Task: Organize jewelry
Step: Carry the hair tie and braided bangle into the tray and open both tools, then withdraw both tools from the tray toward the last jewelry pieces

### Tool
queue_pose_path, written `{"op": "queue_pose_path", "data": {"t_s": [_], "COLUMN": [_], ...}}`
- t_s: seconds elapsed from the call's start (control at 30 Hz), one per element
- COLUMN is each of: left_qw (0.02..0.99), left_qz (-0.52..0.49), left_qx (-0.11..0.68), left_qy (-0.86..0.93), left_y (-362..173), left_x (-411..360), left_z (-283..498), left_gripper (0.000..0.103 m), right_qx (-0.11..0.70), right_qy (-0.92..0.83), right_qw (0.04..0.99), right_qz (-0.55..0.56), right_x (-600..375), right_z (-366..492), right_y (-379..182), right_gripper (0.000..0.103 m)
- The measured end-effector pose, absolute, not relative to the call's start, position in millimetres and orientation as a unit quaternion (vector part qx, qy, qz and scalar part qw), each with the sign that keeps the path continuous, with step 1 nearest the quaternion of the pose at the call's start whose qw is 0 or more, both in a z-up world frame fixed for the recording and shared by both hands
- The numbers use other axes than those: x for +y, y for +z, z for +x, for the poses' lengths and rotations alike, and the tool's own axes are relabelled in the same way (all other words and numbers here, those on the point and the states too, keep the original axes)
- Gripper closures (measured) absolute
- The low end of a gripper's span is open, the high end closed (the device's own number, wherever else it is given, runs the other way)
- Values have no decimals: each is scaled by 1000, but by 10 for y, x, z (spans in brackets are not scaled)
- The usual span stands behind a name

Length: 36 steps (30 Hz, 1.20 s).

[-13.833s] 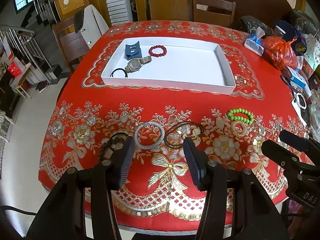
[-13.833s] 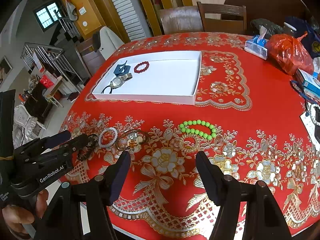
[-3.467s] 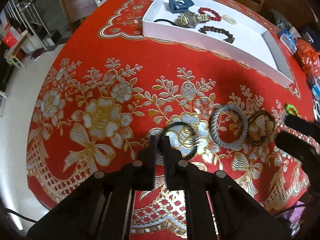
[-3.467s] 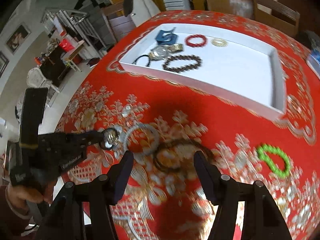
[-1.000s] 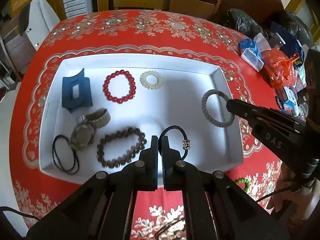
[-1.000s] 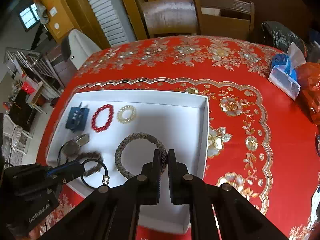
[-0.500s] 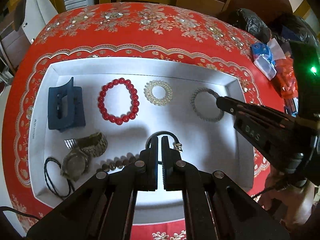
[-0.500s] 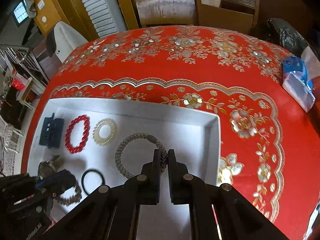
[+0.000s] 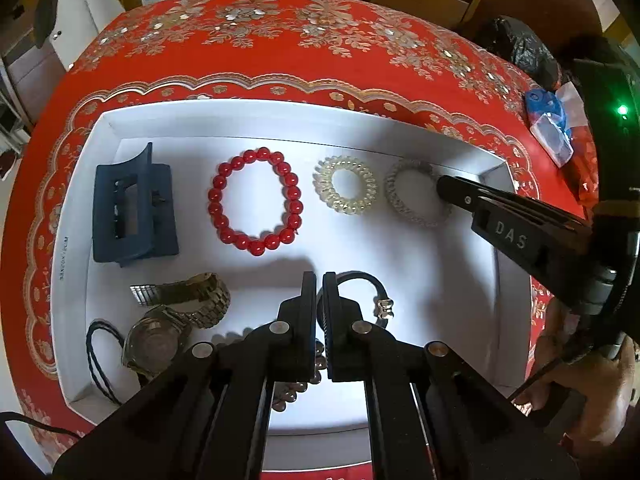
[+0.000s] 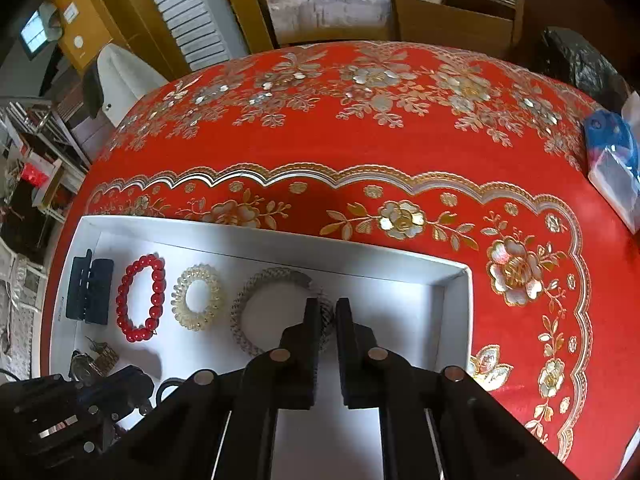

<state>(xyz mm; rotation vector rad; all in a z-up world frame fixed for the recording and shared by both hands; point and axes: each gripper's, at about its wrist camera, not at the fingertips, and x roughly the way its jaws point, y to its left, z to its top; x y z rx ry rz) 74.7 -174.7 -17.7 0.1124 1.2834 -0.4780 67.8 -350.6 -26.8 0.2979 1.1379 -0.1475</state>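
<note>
I am keeping the left claw point(image 9: 319, 312) clenched on the black hair tie point(image 9: 362, 294), its jaws nearly touching, and I am holding it low over the near middle of the white tray point(image 9: 256, 118). I am gripping the braided grey bracelet point(image 10: 256, 300) in the right claw point(image 10: 328, 320), jaws close together, at the end of the far row just beside the clear coil tie point(image 10: 196, 297), the red bead bracelet point(image 10: 141, 298) and the blue hair clip point(image 10: 89, 291). The gold watch point(image 9: 176, 316) is lying to the left of the left claw. The placing step seems in hand; next, I judge, each claw needs lowering and parting to release its piece flat onto the tray.
</note>
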Motion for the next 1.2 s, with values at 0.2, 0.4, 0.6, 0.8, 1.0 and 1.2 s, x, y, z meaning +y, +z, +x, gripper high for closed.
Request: {"op": "queue_pose_path", "data": {"t_s": [0.2, 0.4, 0.6, 0.8, 1.0, 1.2], "left_qw": [770, 771, 785, 802, 810, 825], "left_qz": [45, 8, 16, 30, 32, 49], "left_qx": [598, 599, 587, 568, 557, 537], "left_qy": [-217, -217, -199, -183, -180, -170], "left_y": [-159, -25, 76, 200, 306, 413], "left_x": [-1698, -1481, -1322, -1178, -1085, -990], "left_z": [724, 687, 558, 357, 101, -245], "left_gripper": [73, 56, 56, 56, 56, 56], "right_qx": [526, 507, 503, 501, 489, 484], "right_qy": [-65, -63, -61, -57, -52, -44], "right_qw": [835, 844, 843, 845, 852, 859], "right_qz": [152, 167, 179, 177, 179, 157], "right_x": [-3517, -3511, -3424, -3281, -3150, -2976], "right_z": [577, 316, 21, -299, -641, -1049], "right_y": [-191, 27, 107, 177, 329, 424], "right_gripper": [62, 59, 59, 59, 58, 51]}}
